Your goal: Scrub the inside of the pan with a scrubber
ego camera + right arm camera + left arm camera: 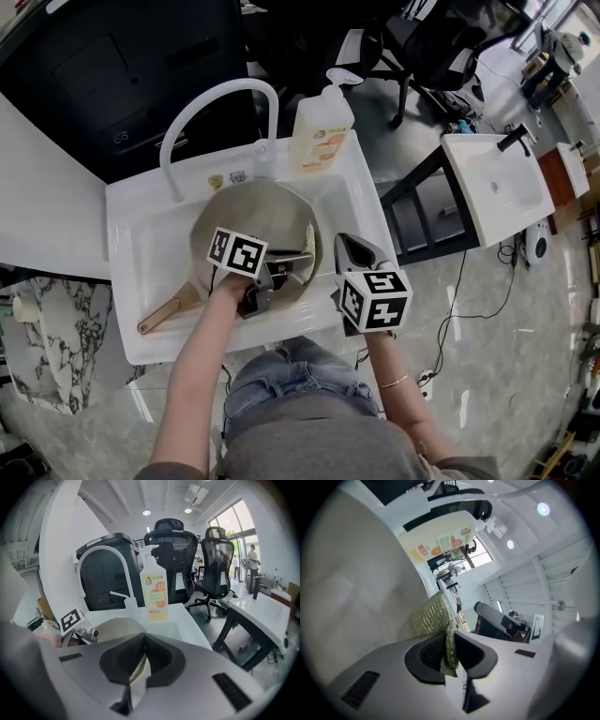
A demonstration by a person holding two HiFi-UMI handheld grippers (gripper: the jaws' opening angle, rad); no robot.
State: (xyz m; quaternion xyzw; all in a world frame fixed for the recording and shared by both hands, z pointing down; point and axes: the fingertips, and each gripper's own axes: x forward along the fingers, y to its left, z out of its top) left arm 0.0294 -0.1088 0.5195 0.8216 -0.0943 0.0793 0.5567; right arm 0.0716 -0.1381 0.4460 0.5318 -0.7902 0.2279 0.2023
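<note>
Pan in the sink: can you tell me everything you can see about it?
The pan is round and made of shiny grey metal, with a long brownish handle pointing toward the person's left. It lies in the white sink. The right gripper pinches its rim, and the left gripper holds a green-gold scrubber against its inside.

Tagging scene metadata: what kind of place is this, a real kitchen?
Probably an office or lab with mock sink stations, not a home kitchen: white sink, a second sink stand, office chairs behind.
</note>
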